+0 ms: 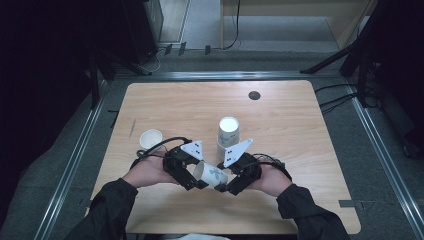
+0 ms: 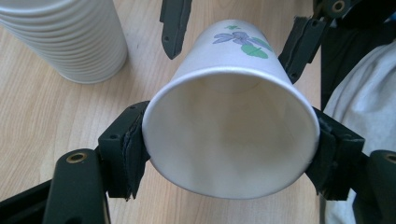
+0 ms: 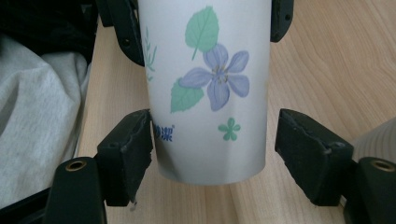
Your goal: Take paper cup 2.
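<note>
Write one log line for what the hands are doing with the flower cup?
left tool: shut on flower cup rim | right tool: open round cup base, one side apart | cup: sideways above table | cup stack: behind

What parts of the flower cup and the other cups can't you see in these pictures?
- Flower cup: in the high view both claws cover its ends; its flower is too small to make out.
- Its rim: cut off by the top edge in the right gripper view, so its inside is hidden there.
- Its bottom: hidden behind its own mouth in the left gripper view.
- Stack of cups: its top is cut off by the picture's edge in the left gripper view.
</note>
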`<action>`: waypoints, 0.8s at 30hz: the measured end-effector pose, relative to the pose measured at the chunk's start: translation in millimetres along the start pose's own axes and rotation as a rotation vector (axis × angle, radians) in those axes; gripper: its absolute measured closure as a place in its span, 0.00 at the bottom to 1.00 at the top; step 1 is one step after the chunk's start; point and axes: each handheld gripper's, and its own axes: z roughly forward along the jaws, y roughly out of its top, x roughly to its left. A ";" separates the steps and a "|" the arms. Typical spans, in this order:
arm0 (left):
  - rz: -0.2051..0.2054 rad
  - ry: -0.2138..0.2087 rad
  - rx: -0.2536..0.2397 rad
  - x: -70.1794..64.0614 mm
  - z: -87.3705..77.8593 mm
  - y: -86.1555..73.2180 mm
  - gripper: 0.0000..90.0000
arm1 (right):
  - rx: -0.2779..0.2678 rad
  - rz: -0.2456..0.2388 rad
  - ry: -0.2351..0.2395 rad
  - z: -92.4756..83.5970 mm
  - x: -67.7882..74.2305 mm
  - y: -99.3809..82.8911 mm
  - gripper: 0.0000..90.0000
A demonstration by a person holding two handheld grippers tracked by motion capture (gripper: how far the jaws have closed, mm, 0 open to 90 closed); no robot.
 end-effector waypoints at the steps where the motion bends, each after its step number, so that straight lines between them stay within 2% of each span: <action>1: 0.002 -0.002 0.007 0.0 1.7 0.9 0.28 | 0.004 0.004 0.000 0.7 -0.2 -0.6 0.31; 7: 0.006 0.005 0.025 -0.3 8.0 4.5 0.28 | 0.023 0.003 0.015 6.7 -0.9 -2.2 0.35; 12: 0.010 -0.003 0.024 0.2 9.1 3.3 0.28 | 0.028 -0.007 0.022 8.9 -0.9 -2.4 0.39; 14: 0.024 0.000 0.015 0.0 9.1 1.9 0.28 | 0.030 -0.018 0.021 8.8 -0.5 -2.6 0.39; 17: 0.035 0.016 -0.004 -0.5 8.1 0.3 0.24 | 0.030 -0.021 0.016 7.8 0.2 -1.3 0.39; 18: 0.037 0.022 -0.006 -0.6 7.6 0.3 0.19 | 0.024 -0.024 0.015 7.2 0.0 -0.8 0.39; 20: 0.025 0.019 -0.017 0.5 6.2 0.0 0.14 | 0.022 -0.021 0.010 5.6 0.1 -0.5 0.39; 24: 0.019 0.039 -0.048 2.1 0.8 -1.0 0.12 | 0.007 -0.016 -0.001 0.1 -1.4 -1.1 0.39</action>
